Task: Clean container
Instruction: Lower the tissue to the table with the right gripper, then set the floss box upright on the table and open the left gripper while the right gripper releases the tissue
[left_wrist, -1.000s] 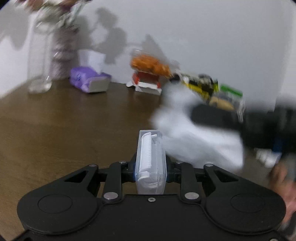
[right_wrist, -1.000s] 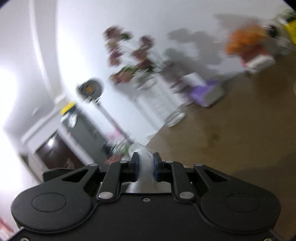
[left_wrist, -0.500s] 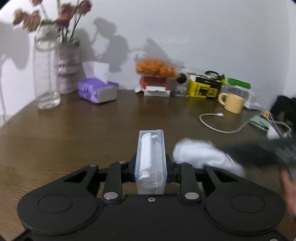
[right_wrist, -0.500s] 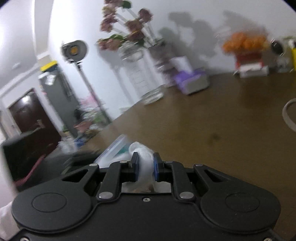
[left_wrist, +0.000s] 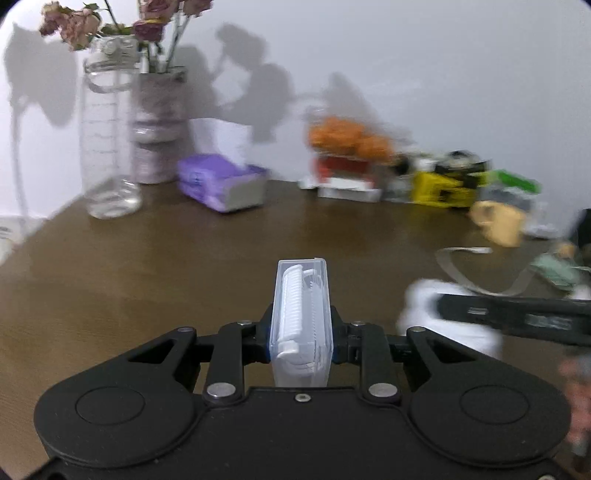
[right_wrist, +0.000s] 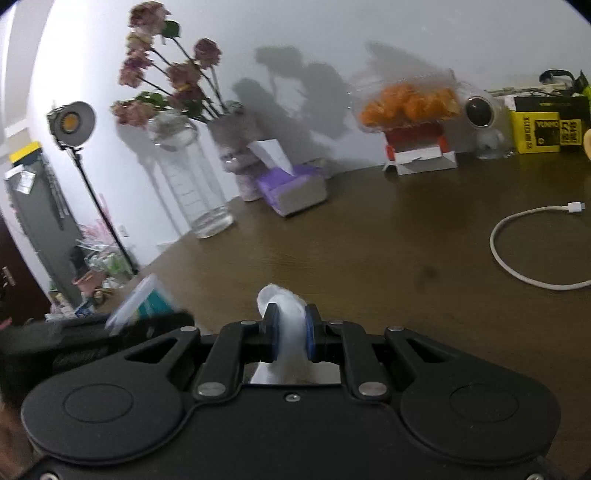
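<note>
Clamped between the fingers of the left gripper: a small clear plastic container, narrow and rectangular, standing on edge and held above the brown wooden table. Translucent walls, squared corners, a thin rim at the far top edge; inside, a white ribbed part running lengthwise, with a rounded white piece at the near end. Closed on a crumpled white cloth: the right gripper, its blue-lined pads pressing both sides of the wad, a rounded fold poking out past the fingertips. From the left wrist view, that same cloth seen to the right of the container — blurred, near it but apart, with the right gripper's dark body reaching in from the right edge. From the right wrist view, the container only a blurred pale shape at lower left, just beside the other gripper's black housing. Along the back of the table, against the white wall: a tall clear bottle, a vase of dried pink flowers, a purple tissue box, a clear tub of orange fruit on a red-and-white box, a yellow box, a tan mug. Looped on the tabletop to the right, a white cable.
</note>
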